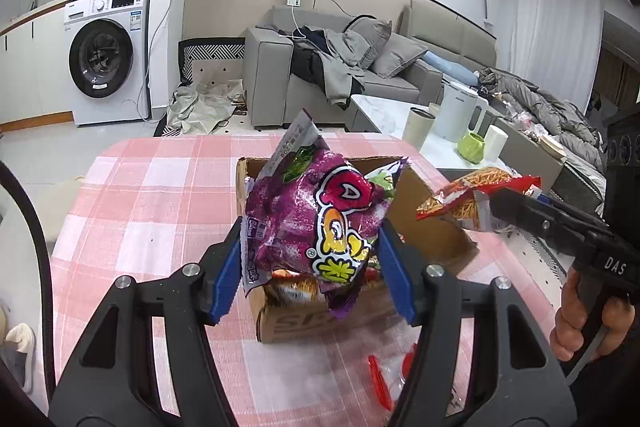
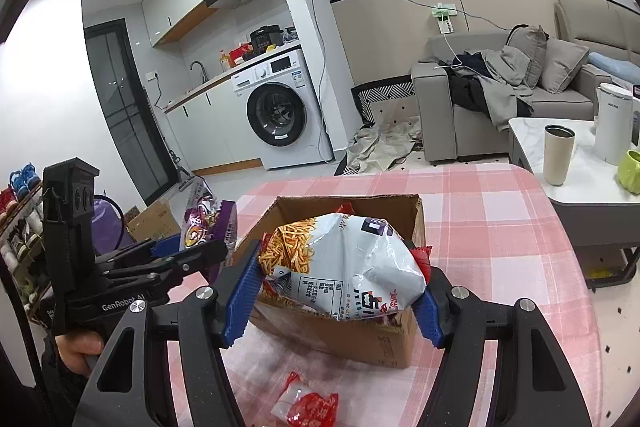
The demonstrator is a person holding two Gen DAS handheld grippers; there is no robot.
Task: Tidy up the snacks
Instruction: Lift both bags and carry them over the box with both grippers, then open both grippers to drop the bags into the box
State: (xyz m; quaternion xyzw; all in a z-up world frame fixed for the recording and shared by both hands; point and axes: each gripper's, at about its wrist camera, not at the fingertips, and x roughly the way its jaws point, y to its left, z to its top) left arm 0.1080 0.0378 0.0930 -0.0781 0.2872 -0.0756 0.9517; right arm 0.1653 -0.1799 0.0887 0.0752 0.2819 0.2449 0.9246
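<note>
Holding both bags above the open brown cardboard box (image 2: 340,311) at frame centre. Left gripper (image 1: 310,267) clamps the crinkly purple foil snack bag (image 1: 316,219), long axis upright, directly over the opening. Right gripper (image 2: 336,291) pinches the white-and-orange fries-print bag (image 2: 344,267), lying crosswise. Box already holds packets; small red sachet (image 2: 306,405) sits on the pink checked tablecloth (image 2: 500,227), lower centre.

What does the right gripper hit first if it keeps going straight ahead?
Probably the open brown cardboard box: the right gripper, shut on the white-and-orange fries snack bag, points into it. Depth is unclear; it may pass above.
</note>
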